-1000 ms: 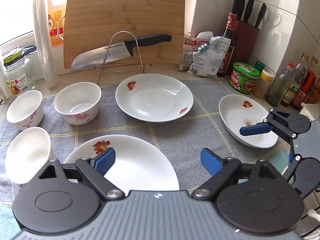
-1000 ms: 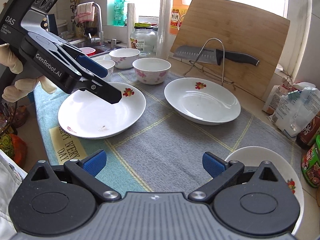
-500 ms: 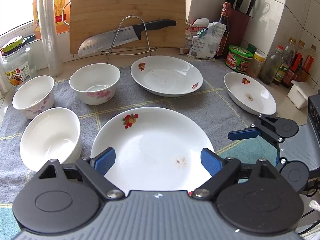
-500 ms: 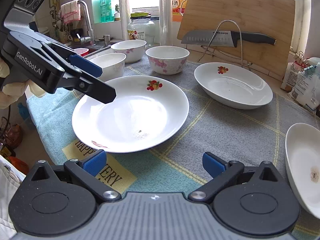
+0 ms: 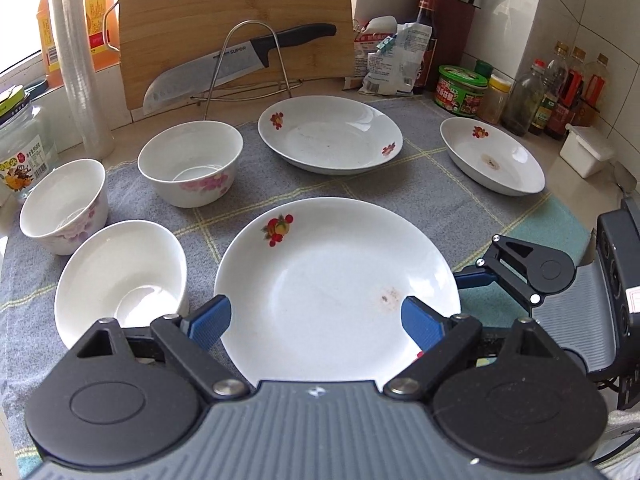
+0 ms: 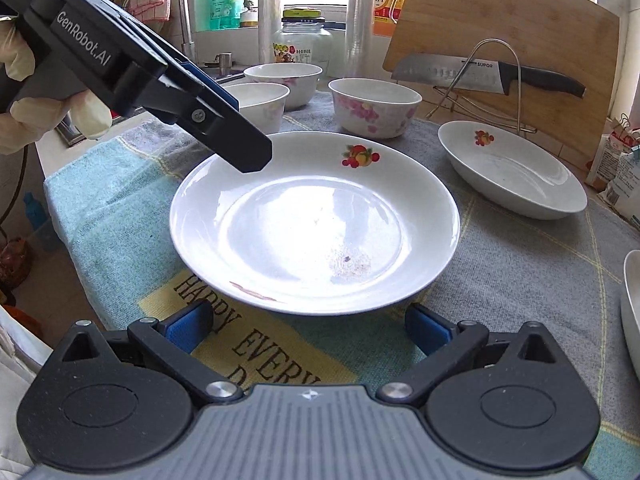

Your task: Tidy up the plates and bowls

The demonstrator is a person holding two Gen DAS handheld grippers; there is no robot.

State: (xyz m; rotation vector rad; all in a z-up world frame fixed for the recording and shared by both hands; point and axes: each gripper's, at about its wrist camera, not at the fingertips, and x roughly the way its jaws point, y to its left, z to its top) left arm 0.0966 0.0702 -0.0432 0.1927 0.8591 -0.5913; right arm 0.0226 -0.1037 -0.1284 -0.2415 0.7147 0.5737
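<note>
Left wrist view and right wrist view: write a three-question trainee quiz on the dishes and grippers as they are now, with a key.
1. Count: how many plates and how many bowls are on the cloth in the left wrist view?
2. True or false: the left gripper is clamped on the near plate.
3. Multiple choice: what lies across the wire rack in front of the cutting board? A) a ladle B) a knife C) chopsticks

Key
1. Three plates, three bowls.
2. False: its jaws stand open above the plate, and the right gripper is open too, just short of the plate's rim.
3. B
</note>
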